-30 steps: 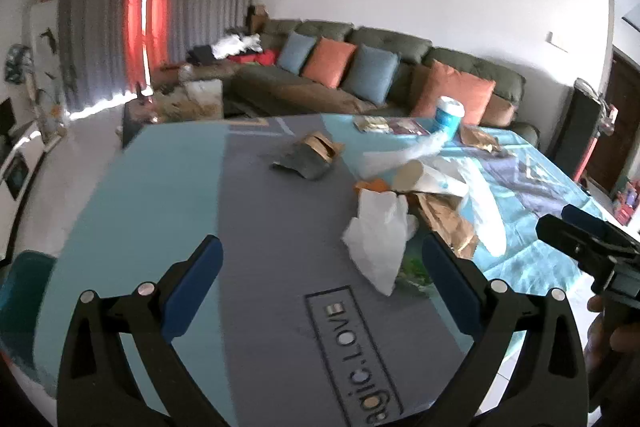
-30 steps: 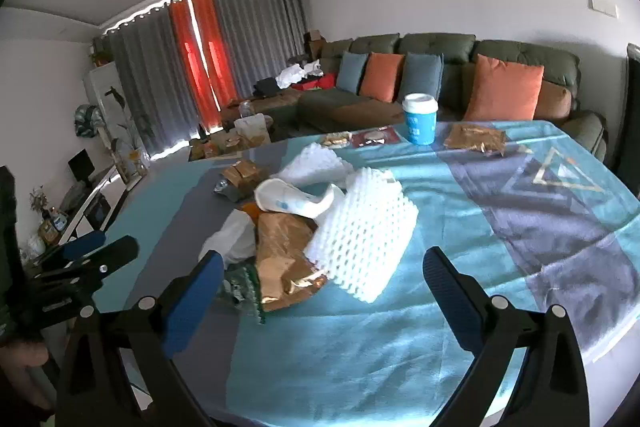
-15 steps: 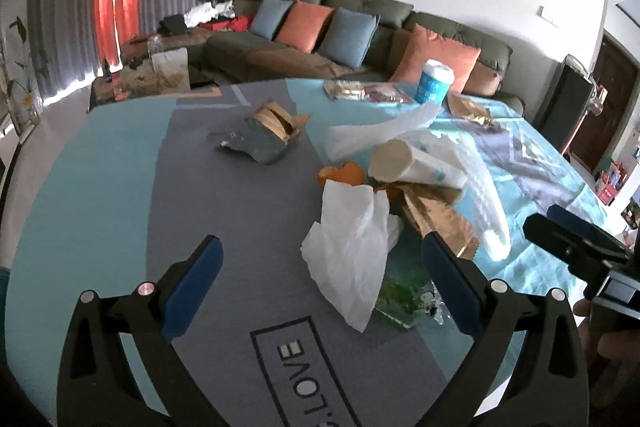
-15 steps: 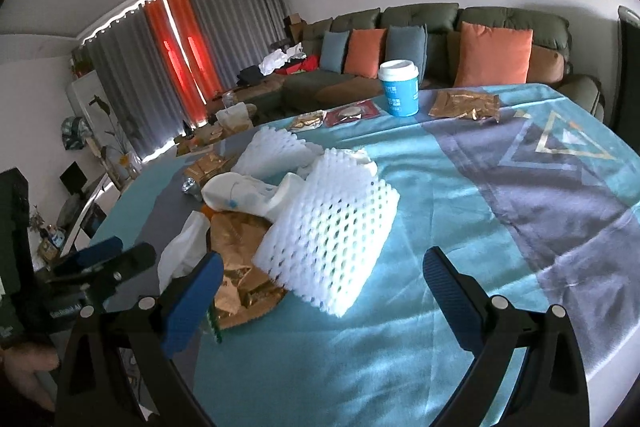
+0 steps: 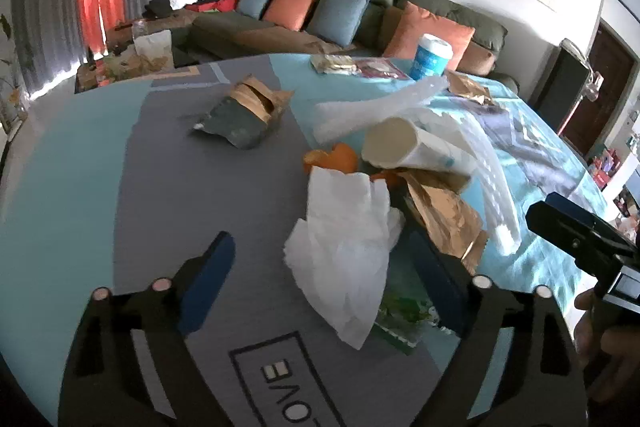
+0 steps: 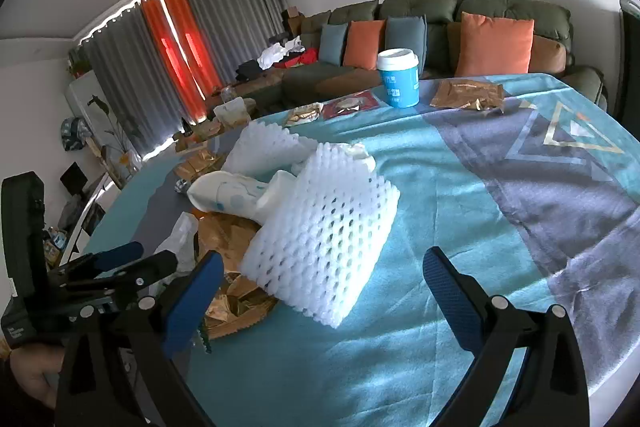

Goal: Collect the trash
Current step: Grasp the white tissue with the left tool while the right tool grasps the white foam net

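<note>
Straddling the crumpled white tissue (image 5: pixel 344 251) at the near edge of the trash pile on the table (image 5: pixel 80 187), the left gripper (image 5: pixel 320 279) had just been narrowing its jaws, pads not yet pressing, likely to pinch it. The right gripper (image 6: pixel 320 291) hung wide open and empty beside the white foam netting (image 6: pixel 324 239).

I see surface (image 5: pixel 80 187) under teal-and-grey cloth, "LOVE" print just ahead of my left tool (image 5: pixel 320 267). Crumpled white tissue (image 5: pixel 344 247) lies between its blue pads, not gripped. Beyond: orange peel (image 5: pixel 332 159), tipped paper cup (image 5: pixel 404 147), brown wrapper (image 5: pixel 444 219). White foam net (image 6: pixel 324 239) ahead of my right tool (image 6: pixel 320 291). Far: blue cup (image 6: pixel 399 79) upright, brown pouch (image 6: pixel 468 95) beside it, torn grey bag (image 5: pixel 240 123) far-left.
</note>
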{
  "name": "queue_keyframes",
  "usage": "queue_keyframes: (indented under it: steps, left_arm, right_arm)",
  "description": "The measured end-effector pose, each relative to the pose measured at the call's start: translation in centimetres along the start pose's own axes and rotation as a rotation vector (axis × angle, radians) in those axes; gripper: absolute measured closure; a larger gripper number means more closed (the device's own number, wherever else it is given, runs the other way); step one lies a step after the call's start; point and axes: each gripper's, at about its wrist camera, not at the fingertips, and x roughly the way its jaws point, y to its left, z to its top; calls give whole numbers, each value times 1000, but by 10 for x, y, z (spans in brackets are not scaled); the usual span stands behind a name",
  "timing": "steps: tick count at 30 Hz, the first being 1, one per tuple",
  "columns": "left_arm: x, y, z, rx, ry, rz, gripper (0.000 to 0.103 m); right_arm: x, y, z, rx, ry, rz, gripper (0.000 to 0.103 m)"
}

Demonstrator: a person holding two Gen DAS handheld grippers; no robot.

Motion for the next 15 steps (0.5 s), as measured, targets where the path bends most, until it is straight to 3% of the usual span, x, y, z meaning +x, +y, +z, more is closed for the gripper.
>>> queue_keyframes:
  steps: [7,9,11,13,15]
  left_arm:
    - [9,4,-2,-13,19,-6,41]
    - [11,7,-1,-30,26,-17,43]
    - [12,9,-2,-36,30,-29,50]
    - [12,10,-1,-44,26,-37,63]
    - [10,12,-1,-47,21,-47,68]
  right_arm:
    - [3,-1,0,-1,6,-1,7]
    - [4,-1,0,-1,10,0,7]
    - [6,-1,1,-5,14,0,7]
    - [8,-2,1,-7,16,2,7]
    - [10,-2,1,-5,22,3,7]
